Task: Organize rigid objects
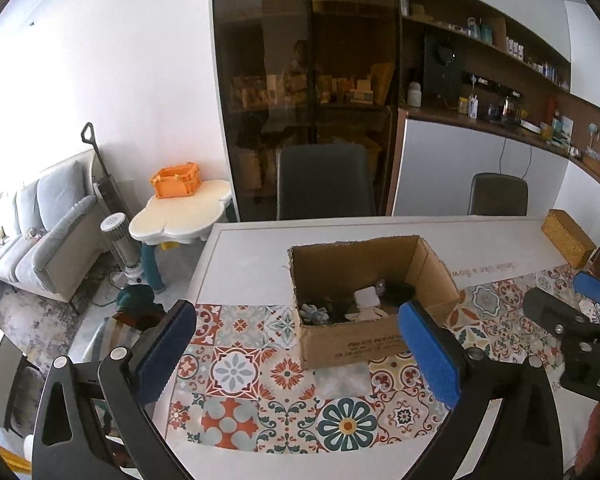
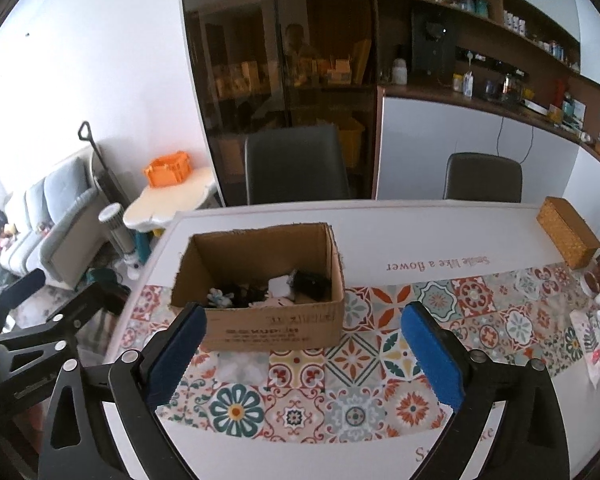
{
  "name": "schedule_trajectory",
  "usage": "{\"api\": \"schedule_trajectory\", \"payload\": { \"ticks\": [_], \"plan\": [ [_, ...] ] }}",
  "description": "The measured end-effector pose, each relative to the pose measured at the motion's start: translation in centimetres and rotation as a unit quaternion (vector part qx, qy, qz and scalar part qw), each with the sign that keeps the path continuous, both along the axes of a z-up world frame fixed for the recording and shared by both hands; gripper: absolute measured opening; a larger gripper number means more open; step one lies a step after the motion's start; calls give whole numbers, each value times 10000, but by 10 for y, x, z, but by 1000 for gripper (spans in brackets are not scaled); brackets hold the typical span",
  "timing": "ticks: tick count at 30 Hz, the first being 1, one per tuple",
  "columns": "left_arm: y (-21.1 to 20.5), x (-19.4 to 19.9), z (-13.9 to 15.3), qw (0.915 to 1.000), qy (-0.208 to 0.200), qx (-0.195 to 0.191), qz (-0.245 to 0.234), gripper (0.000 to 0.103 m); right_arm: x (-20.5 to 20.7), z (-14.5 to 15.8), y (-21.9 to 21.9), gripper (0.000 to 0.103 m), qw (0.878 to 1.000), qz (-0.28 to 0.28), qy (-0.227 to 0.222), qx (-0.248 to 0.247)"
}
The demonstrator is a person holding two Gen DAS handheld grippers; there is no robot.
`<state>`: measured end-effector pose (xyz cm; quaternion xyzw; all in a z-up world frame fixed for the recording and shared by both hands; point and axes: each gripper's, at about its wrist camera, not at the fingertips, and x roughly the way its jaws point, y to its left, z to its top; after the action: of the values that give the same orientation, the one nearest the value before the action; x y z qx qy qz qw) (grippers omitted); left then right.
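Observation:
An open cardboard box stands on the patterned tablecloth, holding several small objects: a white block, a black item and a pale blue-white piece. My left gripper is open above the cloth, in front of the box, with nothing between its blue pads. My right gripper is open too, nothing between its pads, to the right front of the box. Each gripper shows at the edge of the other's view.
A woven basket sits at the table's far right. Cups and a paper packet crowd the right edge. Two dark chairs stand behind the table. A small cream table with an orange crate is off left.

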<state>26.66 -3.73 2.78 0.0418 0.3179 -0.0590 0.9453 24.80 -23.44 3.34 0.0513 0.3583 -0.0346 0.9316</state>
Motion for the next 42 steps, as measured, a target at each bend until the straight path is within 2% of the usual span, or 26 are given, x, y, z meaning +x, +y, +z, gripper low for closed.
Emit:
{"api": "schedule_trajectory", "payload": {
  "ticks": [15,23,42],
  "plan": [
    [2,-61,33,9980,-614,50,-101,103,-61,29,5,99,9981,-5,-612,35],
    [4,-70,42,9967,-800,89,-49,103,-79,42,10,101,9964,9,-848,-66],
    [5,-80,50,9953,-960,44,-75,103,-88,49,11,101,9954,-14,-954,-34]
  ]
}}
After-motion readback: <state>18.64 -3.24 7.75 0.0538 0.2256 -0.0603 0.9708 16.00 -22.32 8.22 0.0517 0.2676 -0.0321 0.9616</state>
